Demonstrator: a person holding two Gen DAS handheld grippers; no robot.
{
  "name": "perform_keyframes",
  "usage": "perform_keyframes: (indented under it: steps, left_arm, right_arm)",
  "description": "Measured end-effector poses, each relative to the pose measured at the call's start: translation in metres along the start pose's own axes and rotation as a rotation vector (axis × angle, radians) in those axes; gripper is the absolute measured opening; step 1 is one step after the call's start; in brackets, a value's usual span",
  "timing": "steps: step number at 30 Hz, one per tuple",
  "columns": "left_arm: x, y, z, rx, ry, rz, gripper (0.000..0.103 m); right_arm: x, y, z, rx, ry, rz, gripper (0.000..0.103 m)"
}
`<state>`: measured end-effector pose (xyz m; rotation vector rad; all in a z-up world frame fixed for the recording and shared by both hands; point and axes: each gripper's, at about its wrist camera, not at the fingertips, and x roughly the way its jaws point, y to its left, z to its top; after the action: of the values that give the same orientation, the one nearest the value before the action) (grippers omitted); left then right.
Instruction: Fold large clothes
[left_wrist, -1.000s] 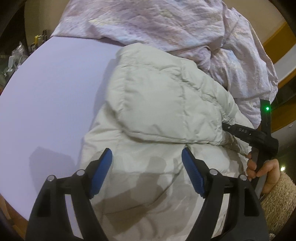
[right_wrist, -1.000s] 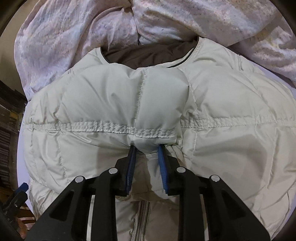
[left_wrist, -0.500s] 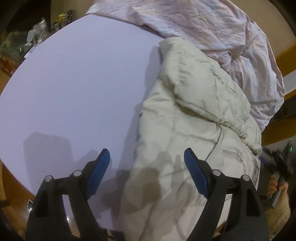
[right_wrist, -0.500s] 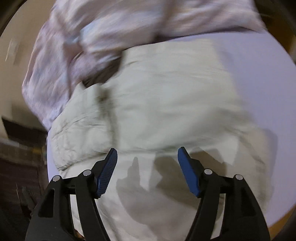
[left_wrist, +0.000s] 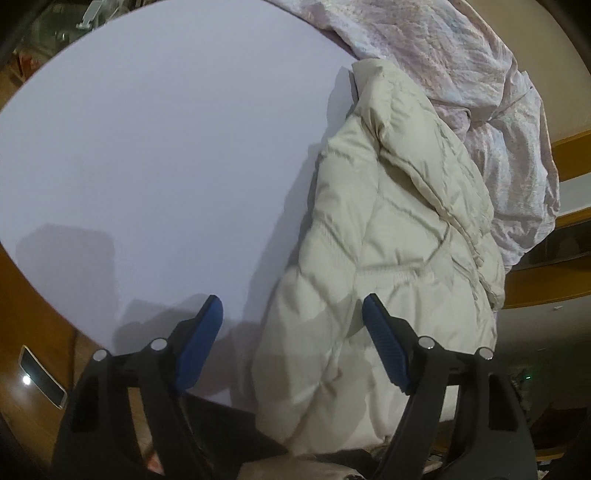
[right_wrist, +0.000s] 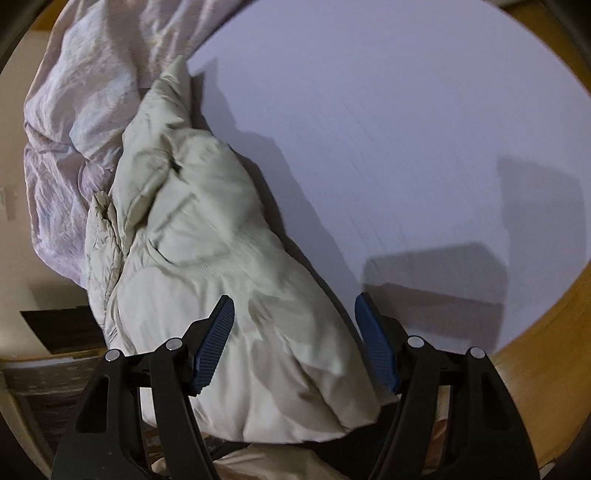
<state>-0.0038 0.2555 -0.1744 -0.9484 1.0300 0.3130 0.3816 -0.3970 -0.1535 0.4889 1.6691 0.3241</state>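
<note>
Cream quilted down jacket (left_wrist: 388, 266) lies bundled on the white round bench (left_wrist: 166, 147), its far side touching a crumpled pink sheet (left_wrist: 491, 110). Left gripper (left_wrist: 291, 343) hangs above the jacket's near edge, jaws apart, having just narrowed slightly, gripping nothing. Right gripper (right_wrist: 293, 341), having just released, hangs spread over the jacket, empty.

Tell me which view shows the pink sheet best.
The left wrist view: the pink sheet lies spread and sharp behind the puffer jacket. The right wrist view shows it bunched at the left edge, partly hidden.
</note>
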Motion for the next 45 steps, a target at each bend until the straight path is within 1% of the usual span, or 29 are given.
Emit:
perform_keyframes:
  steps: [5, 6, 12, 15, 17, 18, 19, 20, 21, 22, 25, 28, 32, 35, 38, 42, 45]
  left_arm:
    - [0.001, 0.0, -0.014, -0.017, 0.004, -0.043, 0.071]
    - [0.001, 0.0, -0.018, -0.02, 0.005, -0.055, 0.069]
    - [0.002, 0.002, -0.036, -0.045, 0.015, -0.119, 0.058]
    - [0.002, 0.004, -0.045, -0.058, 0.021, -0.144, 0.054]
    - [0.002, 0.004, -0.05, -0.062, 0.022, -0.149, 0.051]
    - [0.003, 0.004, -0.05, -0.066, 0.024, -0.151, 0.048]
    - [0.003, 0.004, -0.051, -0.07, 0.026, -0.153, 0.042]
    - [0.002, 0.003, -0.052, -0.071, 0.025, -0.158, 0.037]
    - [0.001, 0.002, -0.052, -0.071, 0.021, -0.165, 0.028]
    - [-0.002, -0.001, -0.052, -0.067, 0.013, -0.175, 0.021]
    - [-0.015, -0.013, -0.048, -0.036, -0.02, -0.18, 0.014]
    - [-0.032, -0.026, -0.034, -0.016, -0.068, -0.22, 0.012]
    - [-0.055, -0.048, -0.009, 0.029, -0.136, -0.272, 0.011]
    - [-0.071, -0.074, 0.016, 0.091, -0.193, -0.304, 0.011]
    - [-0.08, -0.094, 0.041, 0.127, -0.238, -0.337, 0.011]
    - [-0.083, -0.119, 0.079, 0.148, -0.268, -0.363, 0.01]
    - [-0.079, -0.141, 0.108, 0.173, -0.281, -0.364, 0.01]
  right_arm:
    - [0.002, -0.008, -0.007, 0.0, 0.022, 0.092, 0.07]
    - [0.004, -0.009, -0.008, -0.002, 0.03, 0.108, 0.07]
    - [0.016, -0.002, -0.019, -0.048, 0.111, 0.196, 0.069]
    - [0.019, 0.001, -0.025, -0.072, 0.13, 0.221, 0.066]
    - [0.02, 0.002, -0.027, -0.075, 0.133, 0.228, 0.063]
    - [0.021, 0.003, -0.028, -0.074, 0.133, 0.233, 0.058]
    - [0.02, 0.0, -0.03, -0.074, 0.133, 0.234, 0.047]
    - [0.02, 0.001, -0.031, -0.073, 0.133, 0.234, 0.04]
    - [0.019, 0.003, -0.032, -0.079, 0.128, 0.243, 0.029]
    - [0.015, 0.004, -0.032, -0.087, 0.113, 0.249, 0.021]
    - [0.003, 0.012, -0.03, -0.104, 0.057, 0.29, 0.015]
    - [-0.013, 0.025, -0.025, -0.133, -0.008, 0.327, 0.013]
    - [-0.036, 0.059, -0.011, -0.196, -0.1, 0.366, 0.012]
    - [-0.048, 0.086, 0.004, -0.236, -0.158, 0.367, 0.011]
    - [-0.056, 0.113, 0.022, -0.25, -0.21, 0.358, 0.011]
    - [-0.064, 0.144, 0.048, -0.263, -0.257, 0.353, 0.011]
    - [-0.068, 0.174, 0.071, -0.282, -0.307, 0.349, 0.011]
